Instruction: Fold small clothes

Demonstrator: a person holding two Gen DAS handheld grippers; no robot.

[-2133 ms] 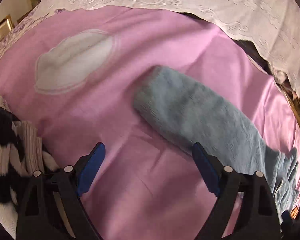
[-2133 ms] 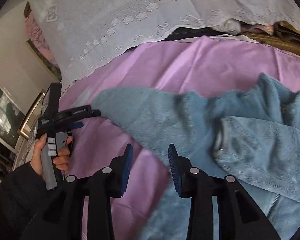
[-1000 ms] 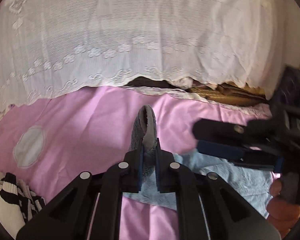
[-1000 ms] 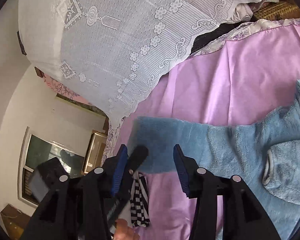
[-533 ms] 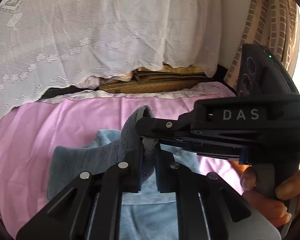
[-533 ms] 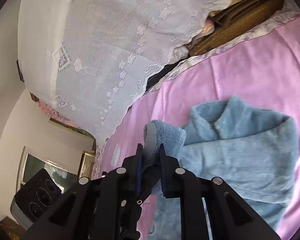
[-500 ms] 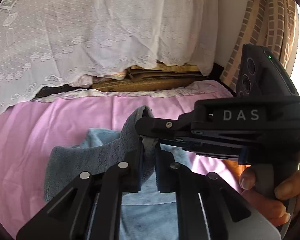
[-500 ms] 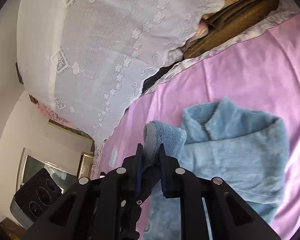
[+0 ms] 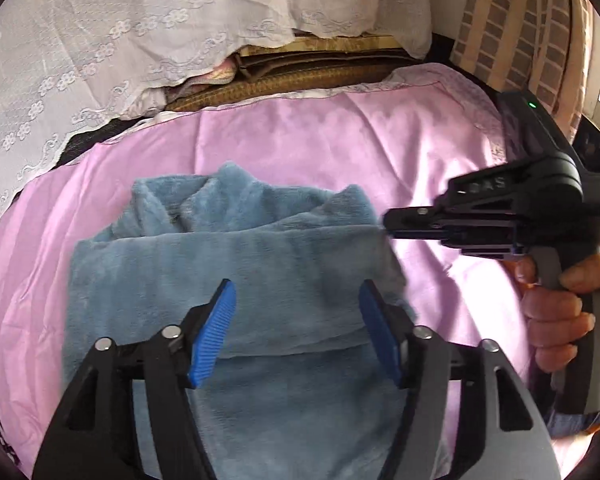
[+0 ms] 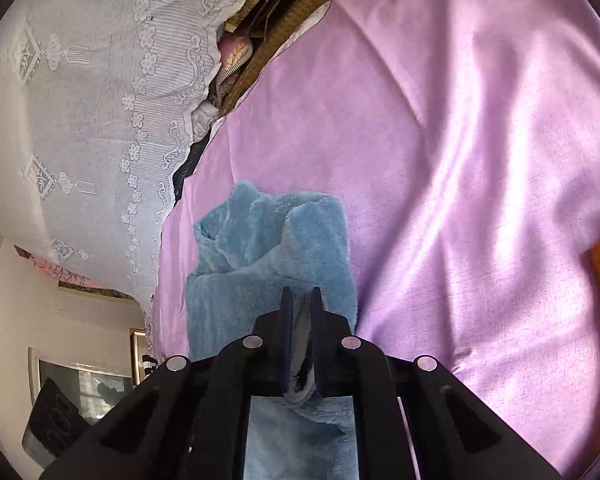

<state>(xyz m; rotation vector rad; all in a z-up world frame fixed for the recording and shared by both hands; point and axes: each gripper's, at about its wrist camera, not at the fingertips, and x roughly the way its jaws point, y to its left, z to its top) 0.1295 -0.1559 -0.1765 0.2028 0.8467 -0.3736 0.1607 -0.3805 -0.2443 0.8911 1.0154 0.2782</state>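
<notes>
Bed: I see pink sheet (image 9: 300, 148) carrying the blue fleece garment (image 9: 236, 264), sleeve folded across its chest.
Left tool (image 9: 296, 332): released, hovering above the fleece.
Right tool (image 10: 300, 320): clenched on fleece edge.
Left to do: release, further folds, I judge.
Hidden: garment's lower half.

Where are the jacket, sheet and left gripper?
jacket (image 9: 236, 264): left wrist view, on the folded-over sleeve panel.
sheet (image 10: 480, 140): right wrist view, on bare pink fabric right of the jacket.
left gripper (image 9: 296, 312): left wrist view, midway between the blue fingertips, open.
</notes>
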